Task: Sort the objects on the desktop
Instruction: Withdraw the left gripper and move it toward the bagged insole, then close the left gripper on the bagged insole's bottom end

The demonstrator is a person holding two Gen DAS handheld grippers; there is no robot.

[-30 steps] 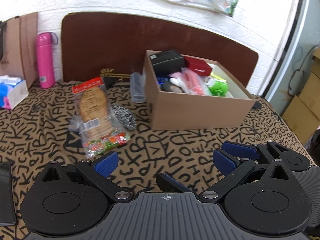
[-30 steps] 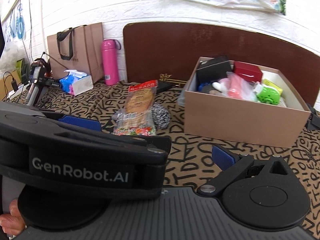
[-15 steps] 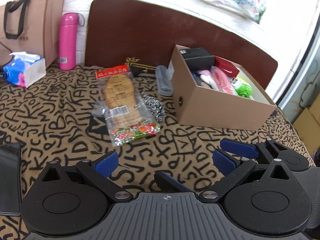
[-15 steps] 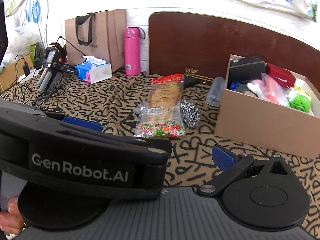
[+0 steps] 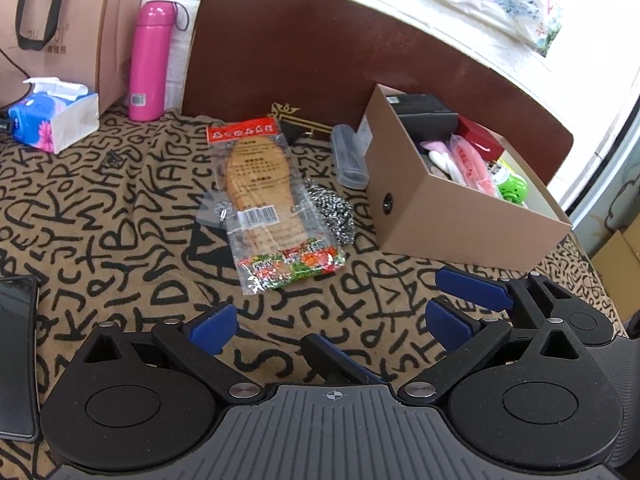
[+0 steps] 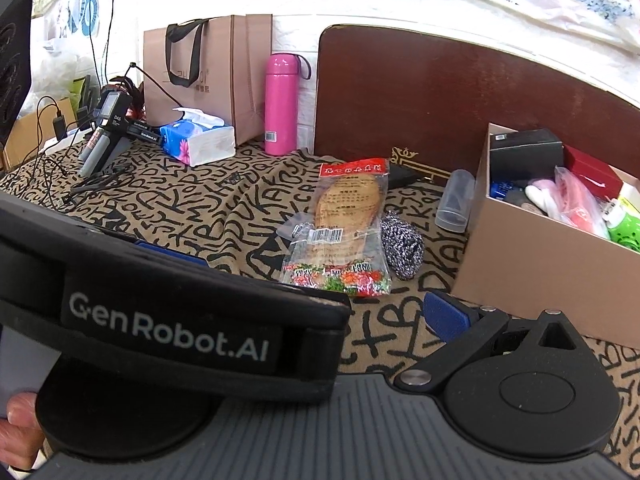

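Insole packet is seen lying flat on the surface, ahead of both grippers and slightly to the left of centre in the left wrist view; its long axis runs away from the cameras, red header card at the far end and flowered end nearest. The left gripper is held low over the cloth just short of that near end, jaws apart and empty. The right gripper is seen beside it on the right, also apart and holding nothing; in the right wrist view its own left finger is hidden behind the left gripper's body, so the spread there cannot be judged. By position, the left gripper is judged the nearer to the packet, and a straight reach forward would meet its short edge.

A steel scourer is touching the packet's right edge, and a clear plastic case lies just beyond, beside the cardboard box, which is already well filled.

The surface is covered with a tan cloth printed in black letters. At the back stand a pink flask, a tissue pack, a paper bag and a dark wooden board against a white wall. A dark phone lies at the left edge.
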